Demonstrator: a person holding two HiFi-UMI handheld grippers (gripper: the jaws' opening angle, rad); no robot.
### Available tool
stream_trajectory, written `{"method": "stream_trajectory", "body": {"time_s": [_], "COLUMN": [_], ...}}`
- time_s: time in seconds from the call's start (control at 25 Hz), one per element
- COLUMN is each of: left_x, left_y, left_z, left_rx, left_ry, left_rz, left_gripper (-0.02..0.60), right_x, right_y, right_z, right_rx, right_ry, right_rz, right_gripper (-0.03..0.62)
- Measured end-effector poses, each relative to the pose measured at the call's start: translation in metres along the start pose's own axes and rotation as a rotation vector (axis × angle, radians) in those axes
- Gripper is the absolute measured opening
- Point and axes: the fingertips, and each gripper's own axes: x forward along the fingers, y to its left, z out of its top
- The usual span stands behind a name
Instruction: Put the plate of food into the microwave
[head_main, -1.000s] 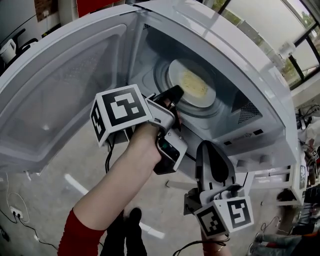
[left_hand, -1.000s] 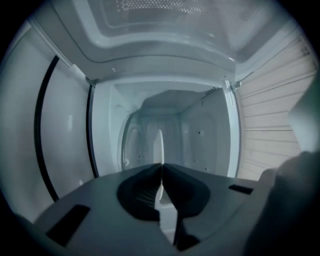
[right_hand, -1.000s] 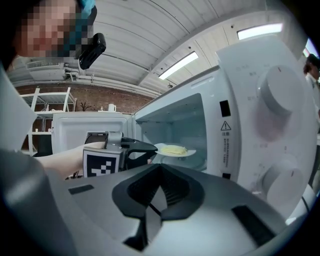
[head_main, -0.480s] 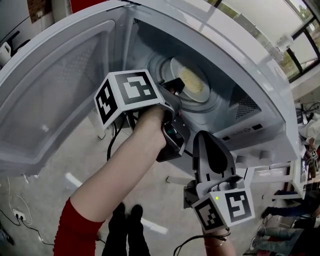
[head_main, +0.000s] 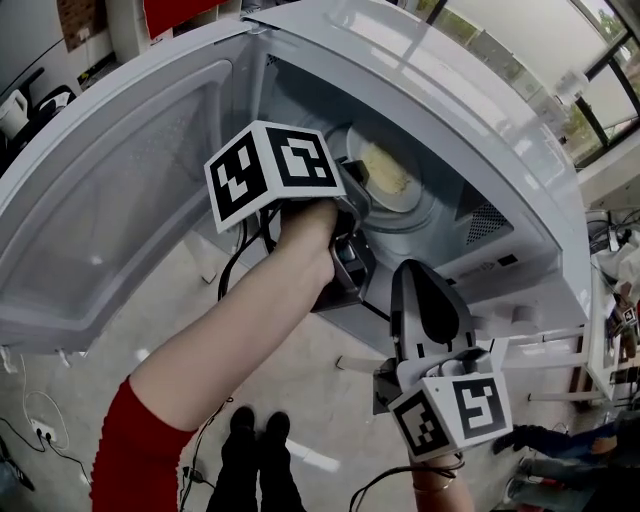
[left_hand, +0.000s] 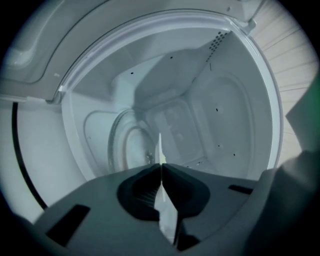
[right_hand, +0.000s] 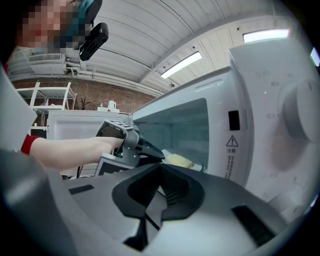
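Fingers (left_hand: 140, 185) of the left gripper (left_hand: 161, 166) are pressed together on a thin white edge. I think it is the rim of the plate, seen from the side. The 2 fingers of the right gripper (right_hand: 160, 167) are pressed together too, with nothing in them.

Biggest of all is the white microwave (head_main: 480, 110). Its door (head_main: 110, 200) stands wide open on the left. Next comes the person's bare arm with a red sleeve (head_main: 140, 450), reaching up to the opening. The left gripper is at the end of that arm, with its tip inside the microwave. The right gripper waits lower down, outside the front and apart from everything.

Inside, a round glass tray (head_main: 425, 222) lies on the microwave floor. The plate (head_main: 405, 200) is over that tray, near its middle. On the plate sits a small pile of yellow food (head_main: 385, 172).

What is new: 1 second ago the left gripper was only at the mouth of the opening. Now it is further in, and the plate has gone deeper with it.

That means the job is almost done. I think what is left is to let go of the rim and pull the left gripper out. I cannot tell if the plate is flat on the tray yet. If the gripper pulls back before it opens, the plate could slide out with it.
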Motion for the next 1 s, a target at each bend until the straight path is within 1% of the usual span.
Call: {"method": "stream_trajectory", "body": {"time_s": [0.36, 0.48, 0.64, 0.88, 1.0], "left_x": [0.003, 0.002, 0.001, 0.0, 0.001], "left_y": [0.006, 0.009, 0.011, 0.009, 0.009], "left_z": [0.005, 0.005, 0.005, 0.006, 0.008], "left_rx": [0.153, 0.233, 0.321, 0.519, 0.578], "left_ry": [0.031, 0.044, 0.06, 0.075, 0.065], "left_rz": [0.114, 0.159, 0.204, 0.269, 0.292], "left_gripper": [0.02, 0.035, 0.055, 0.076, 0.078], "right_x": [0.002, 0.003, 0.004, 0.005, 0.005], "right_y": [-0.003, -0.002, -0.002, -0.002, -0.004], "right_z": [0.005, 0.005, 0.004, -0.001, -0.002], "right_rx": [-0.013, -0.017, -0.019, -0.024, -0.025], "right_ry": [0.005, 0.009, 0.009, 0.021, 0.025], "right_rz": [0.002, 0.006, 0.009, 0.017, 0.018], "right_gripper": [0.012, 0.012, 0.012, 0.012, 0.012]}}
